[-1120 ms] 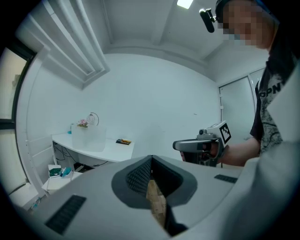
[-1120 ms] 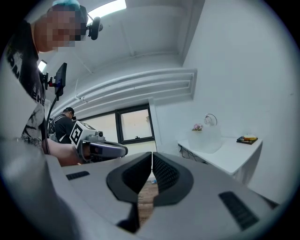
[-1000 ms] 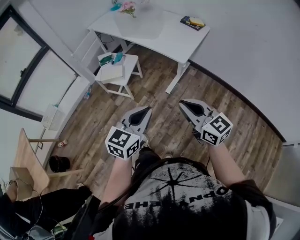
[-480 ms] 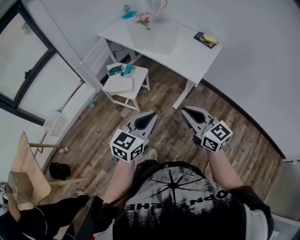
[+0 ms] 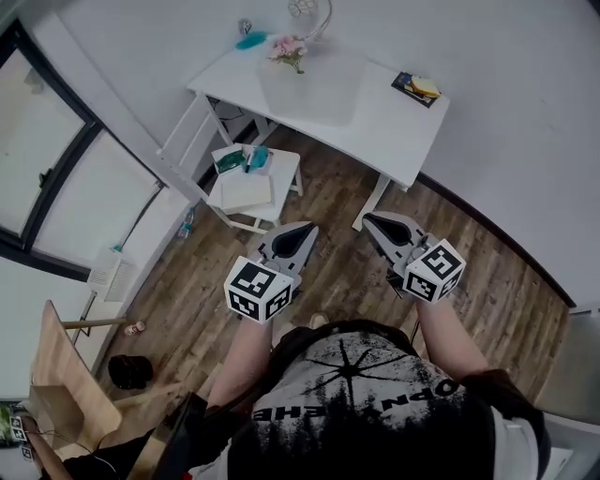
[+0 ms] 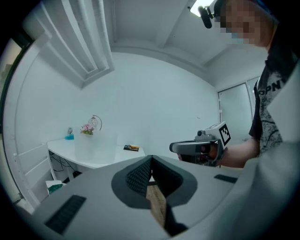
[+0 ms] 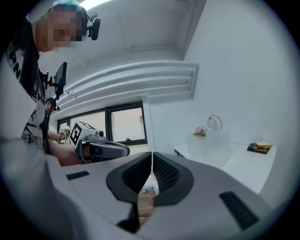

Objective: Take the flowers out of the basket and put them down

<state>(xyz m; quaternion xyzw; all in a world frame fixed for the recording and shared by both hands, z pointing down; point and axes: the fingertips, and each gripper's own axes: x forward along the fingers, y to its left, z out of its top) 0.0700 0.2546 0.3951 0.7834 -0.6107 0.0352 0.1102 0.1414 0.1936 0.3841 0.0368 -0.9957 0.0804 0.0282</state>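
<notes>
flowers (image 5: 288, 49): seemingly in basket (image 5: 302, 9) on table (image 5: 394, 112) | left tool (image 5: 307, 228), right tool (image 5: 368, 219): closed, empty

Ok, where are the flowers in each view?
Head view: flowers top centre, at the far edge of the table.
Left gripper view: left of centre, small, on the table.
Right gripper view: right of centre.
Shared landmark: the white table.
</notes>
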